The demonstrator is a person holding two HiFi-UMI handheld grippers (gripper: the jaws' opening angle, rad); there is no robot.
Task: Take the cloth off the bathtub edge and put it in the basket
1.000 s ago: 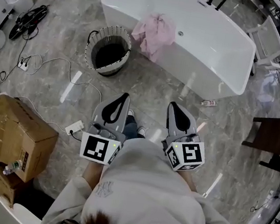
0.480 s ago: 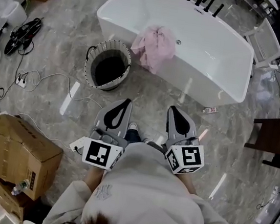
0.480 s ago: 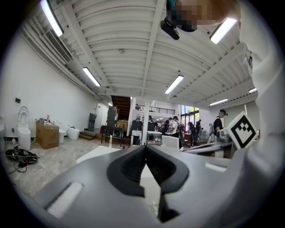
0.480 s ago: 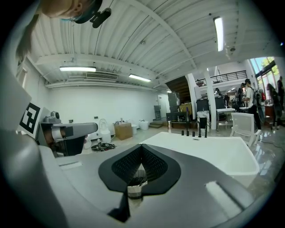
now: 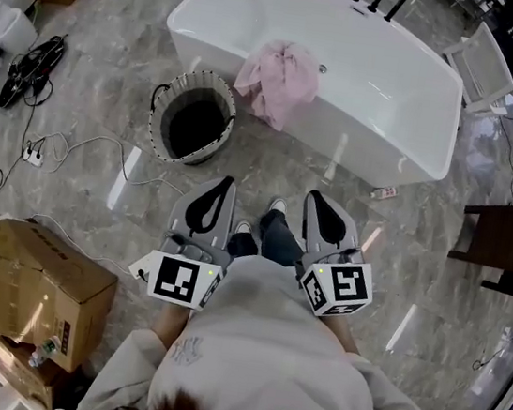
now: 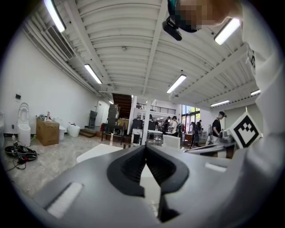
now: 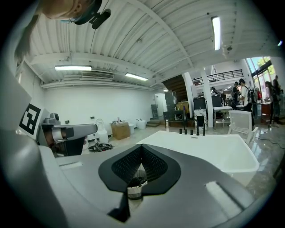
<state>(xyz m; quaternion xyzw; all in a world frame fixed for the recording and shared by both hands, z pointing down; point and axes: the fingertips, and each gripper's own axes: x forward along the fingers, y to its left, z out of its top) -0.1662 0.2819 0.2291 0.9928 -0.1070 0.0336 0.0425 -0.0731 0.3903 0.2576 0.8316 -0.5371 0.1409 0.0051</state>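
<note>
Head view, cloth (image 5: pixel 279 77): pink, bunched and draped over the near edge of the bathtub (image 5: pixel 418 137), hanging down its outer wall; nothing touches it.
Head view, basket (image 5: pixel 160 124): stands on the floor just left of the cloth and close beside the tub's near wall, with a dark, empty-looking inside.
Head view, left hand-held gripper (image 5: pixel 228 180): held level in front of the person, its tip pointing toward the far side, well short of the cloth and carrying nothing.
Head view, right hand-held gripper (image 5: pixel 314 195): beside the left one and pointing the same way, also short of the tub.
Head view, surroundings: cardboard box (image 5: pixel 37 282) near left, cables (image 5: pixel 28 68) far left.
Left gripper view, left hand-held gripper (image 6: pixel 145 146): jaws pressed together, nothing between them; the tub's white rim (image 6: pixel 95 152) lies beyond.
Right gripper view, right hand-held gripper (image 7: pixel 141 146): jaw tips meet with nothing pinched. A ribbed rim shows through the opening behind the tips, probably the basket on the floor beyond. The tub (image 7: pixel 209 153) spreads ahead to the right.
Progress: nothing done yet, judging by the cloth on the edge and the empty basket.
Left to do: reach the tub, spread a hand-held gripper, pinch the cloth, lift it off, carry it left and release it into the basket.
</note>
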